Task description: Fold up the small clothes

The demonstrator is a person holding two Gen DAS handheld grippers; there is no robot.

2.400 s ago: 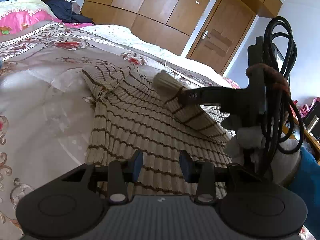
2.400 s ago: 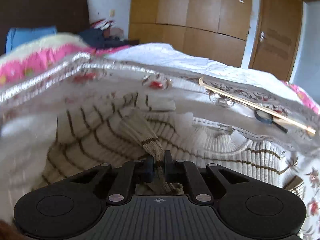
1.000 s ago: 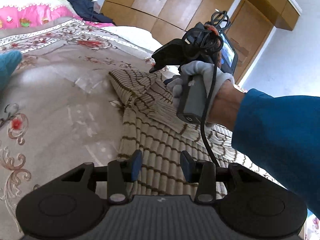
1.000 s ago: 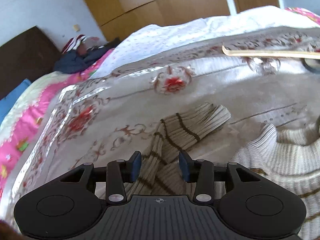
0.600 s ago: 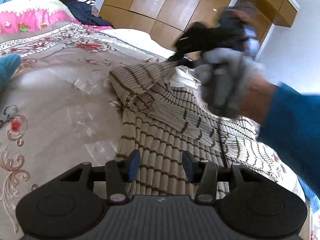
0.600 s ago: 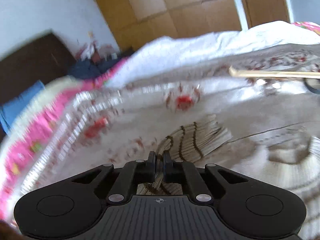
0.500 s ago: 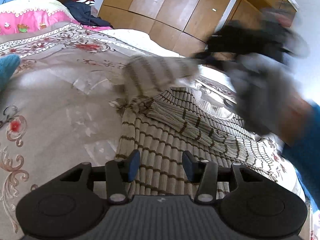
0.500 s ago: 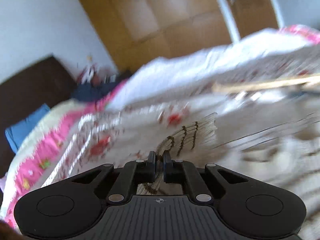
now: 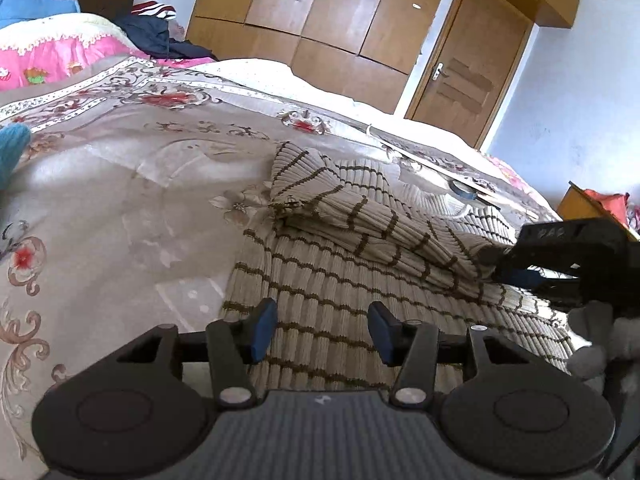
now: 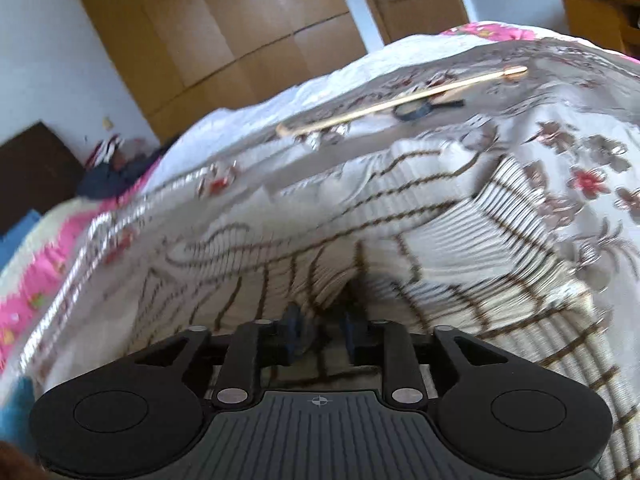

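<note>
A beige sweater with thin brown stripes (image 9: 320, 280) lies flat on the flowered bedspread (image 9: 120, 200). One sleeve (image 9: 360, 224) lies folded slantwise across its body. My left gripper (image 9: 322, 330) hovers over the near hem; its jaws are opening and nothing is pinched between them. My right gripper (image 9: 510, 270), held by a gloved hand (image 9: 600, 344), sits at the sleeve's cuff end on the right. In the blurred right wrist view its jaws (image 10: 322, 328) are opening, with sweater fabric (image 10: 460, 240) under and just ahead of them, not pressed by the pads.
A long wooden stick (image 10: 400, 100) and a dark ring-shaped object (image 10: 416, 110) lie on the bed beyond the sweater. A pink quilt (image 9: 52, 56) and dark clothes (image 9: 160, 36) sit at the head end. A blue item (image 9: 12, 148) is at the left.
The right gripper shut on the sleeve, swept it across the sweater to the right, then let go. The sleeve now lies folded over the body. The left jaws widened a little.
</note>
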